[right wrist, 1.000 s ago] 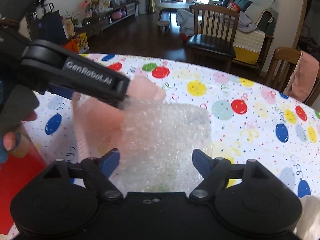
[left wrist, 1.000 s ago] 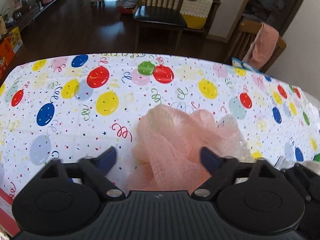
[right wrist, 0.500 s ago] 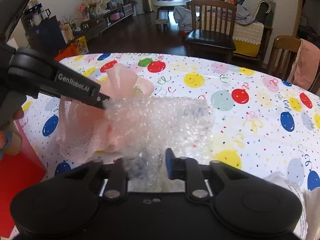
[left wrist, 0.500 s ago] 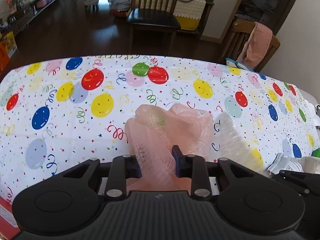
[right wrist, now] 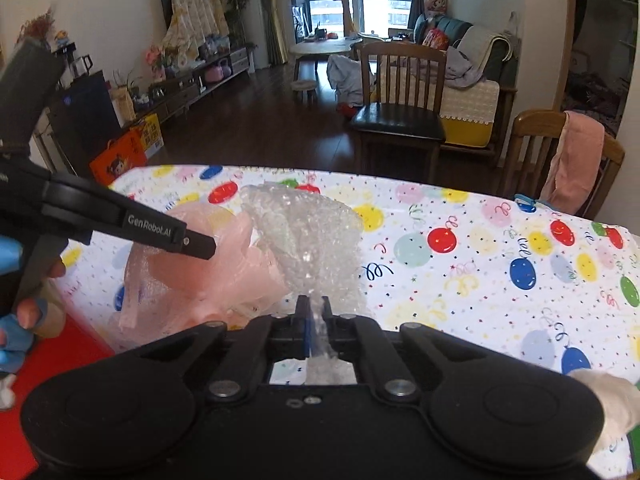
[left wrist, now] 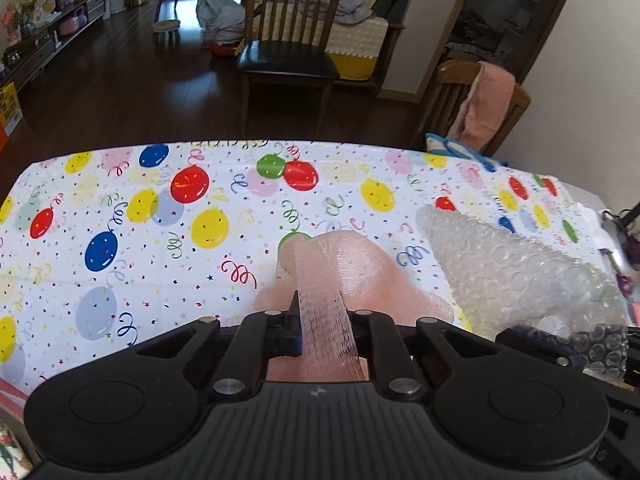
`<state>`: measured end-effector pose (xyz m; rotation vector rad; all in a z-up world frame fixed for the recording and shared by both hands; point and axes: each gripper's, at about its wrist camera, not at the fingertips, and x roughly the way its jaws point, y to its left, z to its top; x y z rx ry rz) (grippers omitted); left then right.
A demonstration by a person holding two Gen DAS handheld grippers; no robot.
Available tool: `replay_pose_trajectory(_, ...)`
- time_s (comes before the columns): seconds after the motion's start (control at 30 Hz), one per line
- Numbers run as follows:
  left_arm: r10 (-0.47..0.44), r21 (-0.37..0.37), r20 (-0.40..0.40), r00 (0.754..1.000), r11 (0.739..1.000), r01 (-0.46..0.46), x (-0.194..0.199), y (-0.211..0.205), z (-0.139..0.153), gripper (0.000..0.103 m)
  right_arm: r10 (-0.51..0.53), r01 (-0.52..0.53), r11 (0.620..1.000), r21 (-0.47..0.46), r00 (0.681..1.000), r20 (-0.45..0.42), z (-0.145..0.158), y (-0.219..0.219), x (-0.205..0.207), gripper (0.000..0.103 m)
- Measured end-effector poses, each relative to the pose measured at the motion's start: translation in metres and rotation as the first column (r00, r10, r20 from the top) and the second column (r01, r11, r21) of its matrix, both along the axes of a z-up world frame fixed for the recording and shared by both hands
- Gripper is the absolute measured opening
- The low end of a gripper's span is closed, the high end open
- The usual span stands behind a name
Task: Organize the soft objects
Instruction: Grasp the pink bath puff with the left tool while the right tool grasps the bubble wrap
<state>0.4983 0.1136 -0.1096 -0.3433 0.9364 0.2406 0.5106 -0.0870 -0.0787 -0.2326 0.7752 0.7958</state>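
A pink mesh cloth (left wrist: 340, 268) hangs bunched over the balloon-print tablecloth (left wrist: 160, 216). My left gripper (left wrist: 320, 320) is shut on the cloth and holds it up. It also shows in the right wrist view (right wrist: 192, 276), with the left gripper (right wrist: 200, 246) entering from the left. A clear bubble wrap sheet (right wrist: 308, 232) is pinched in my right gripper (right wrist: 314, 308), which is shut on its near edge. The bubble wrap shows at the right of the left wrist view (left wrist: 516, 272), lifted off the table.
Two wooden chairs stand beyond the table's far edge, one with a black seat (left wrist: 288, 60) and one with a pink towel (left wrist: 488, 100). A blue-rimmed item (left wrist: 452, 146) lies at the far right edge. A red surface (right wrist: 52, 364) is at the near left.
Both grippers have closed further, from half shut to fully pinched, the left on the pink mesh and the right on the bubble wrap. Both have lifted their pieces off the table.
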Motion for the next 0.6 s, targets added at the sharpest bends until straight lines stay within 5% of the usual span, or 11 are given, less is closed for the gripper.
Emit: replay_pose_trajectory(0.6,-0.134,-0.021,0.114,0.984,0.990,0.138,-0.099,0.003,0.093,0.012,0.007,-0.011,0.993,0.119,0.999,0.035,0.093,-0.016,-0.085,0.002)
